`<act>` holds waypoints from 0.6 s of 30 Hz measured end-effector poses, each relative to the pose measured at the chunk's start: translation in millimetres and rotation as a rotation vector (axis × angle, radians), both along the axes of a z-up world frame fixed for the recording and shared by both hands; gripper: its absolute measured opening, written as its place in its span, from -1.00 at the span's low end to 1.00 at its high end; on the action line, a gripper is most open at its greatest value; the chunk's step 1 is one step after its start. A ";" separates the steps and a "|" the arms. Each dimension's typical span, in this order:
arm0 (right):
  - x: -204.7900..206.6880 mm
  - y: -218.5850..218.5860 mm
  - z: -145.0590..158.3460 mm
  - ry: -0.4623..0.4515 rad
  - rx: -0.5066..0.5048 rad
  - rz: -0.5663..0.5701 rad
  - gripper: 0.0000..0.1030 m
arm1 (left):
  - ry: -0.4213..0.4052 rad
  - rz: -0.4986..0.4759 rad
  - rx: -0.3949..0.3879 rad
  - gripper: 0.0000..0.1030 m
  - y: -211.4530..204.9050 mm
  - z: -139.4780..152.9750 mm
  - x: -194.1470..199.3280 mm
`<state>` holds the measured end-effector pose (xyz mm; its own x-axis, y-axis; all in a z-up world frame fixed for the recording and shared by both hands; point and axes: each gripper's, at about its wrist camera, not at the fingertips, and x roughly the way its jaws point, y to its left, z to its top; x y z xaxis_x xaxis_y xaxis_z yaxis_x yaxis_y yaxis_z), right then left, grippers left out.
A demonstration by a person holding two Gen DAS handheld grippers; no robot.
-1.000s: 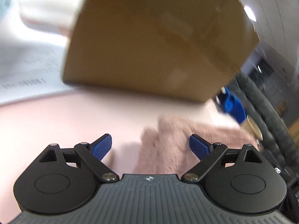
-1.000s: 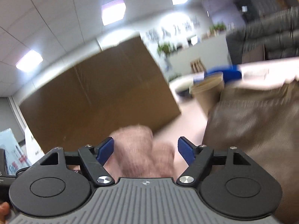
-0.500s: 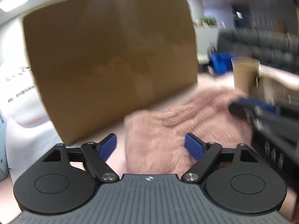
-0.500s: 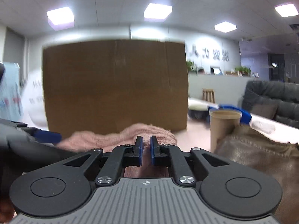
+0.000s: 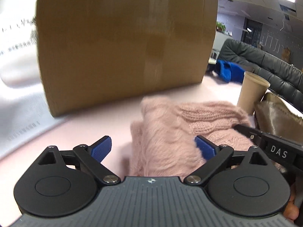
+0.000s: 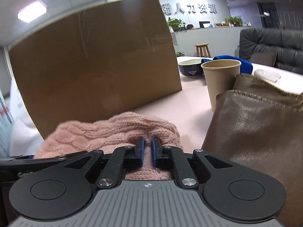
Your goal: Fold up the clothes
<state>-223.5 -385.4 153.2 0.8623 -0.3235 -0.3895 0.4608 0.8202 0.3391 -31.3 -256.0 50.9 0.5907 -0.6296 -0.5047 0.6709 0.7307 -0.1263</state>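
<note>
So the pink cable-knit sweater (image 5: 181, 132) is bunched up on the pale pink bench (image 5: 94, 124), right in front of a big cardboard box (image 5: 123, 43) and just beside a brown leathery garment (image 6: 255, 128) with a paper cup (image 6: 219, 79) behind it. The right hand-held gripper (image 6: 148, 147) is pinching a fold of the knit near its front edge, pads almost together with fabric squeezed between them. The left hand-held gripper (image 5: 153, 147) is spread wide, its jaws have just been opening, and the fuzzy lump of sweater sits between them without either pad clearly pressing on it. Handling-wise this looks like a soft, floppy, light thing: thick fluffy yarn that should squash under the pads and droop wherever it isn't supported, so it'll probably stretch if pulled from one point. I'd grab it at a firm edge like the ribbed hem or a shoulder seam, two grips well apart, and take a decent bite, because a shallow pinch might only catch fuzz and slip off.
</note>
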 end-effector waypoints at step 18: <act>38.1 216.0 56.2 -0.110 -0.073 0.284 1.00 | -0.035 0.552 -0.055 1.00 234.7 14.6 20.5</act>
